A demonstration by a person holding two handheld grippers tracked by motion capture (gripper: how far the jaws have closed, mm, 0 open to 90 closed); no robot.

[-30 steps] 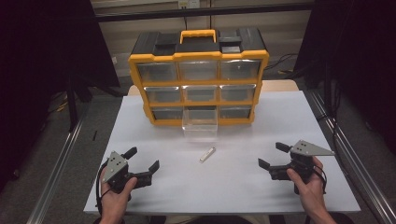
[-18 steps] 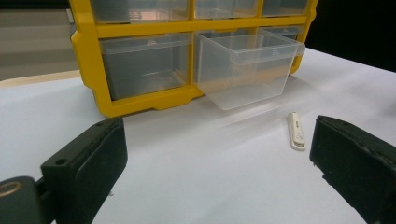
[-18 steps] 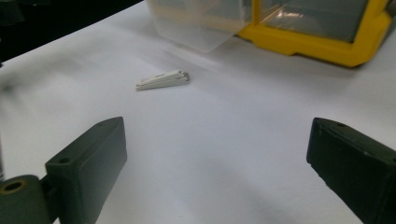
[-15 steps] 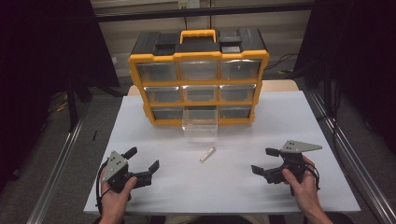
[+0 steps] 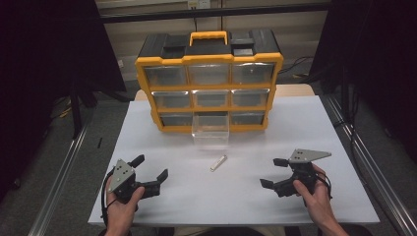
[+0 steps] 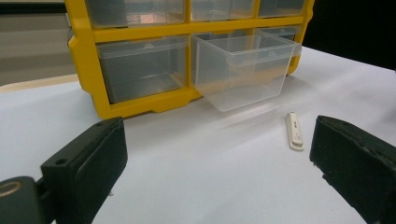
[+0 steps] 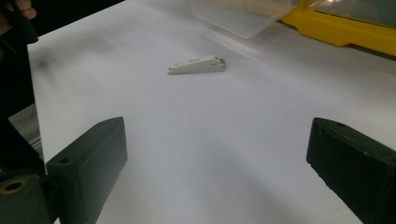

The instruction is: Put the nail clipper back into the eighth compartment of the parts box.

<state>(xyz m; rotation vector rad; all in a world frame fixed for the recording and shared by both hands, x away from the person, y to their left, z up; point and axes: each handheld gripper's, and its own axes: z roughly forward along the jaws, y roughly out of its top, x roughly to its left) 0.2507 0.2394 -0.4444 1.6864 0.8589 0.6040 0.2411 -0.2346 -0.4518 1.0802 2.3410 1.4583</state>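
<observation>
At the lower left of the high view, the left gripper (image 5: 150, 169) sat low over the white worktop (image 5: 324, 128) with its jaws wide apart and nothing between them. It was well apart from the other things.

In the middle of the frame lay a small flat white stick, like a little plastic memory stick (image 5: 218, 162). It was flat on the worktop, a bit slanted, just in front of a clear plastic drawer (image 5: 211, 130). That drawer was pulled out from the bottom row of a big yellow and black drawer box (image 5: 209, 81) at the upper middle of the frame. The drawer looked empty.

At the lower right, the right gripper (image 5: 275, 173) was also low, jaws wide and holding nothing. In the right gripper view the white stick (image 7: 196, 64) lay ahead at the upper middle, well apart from the jaws.

The job looked like picking up the stick and putting it in the open drawer. To do it well, the right gripper should go slowly to the stick, turn so one jaw comes down on each long side, get right down to the worktop because the stick is thin, and then close gently so it does not slide away.
</observation>
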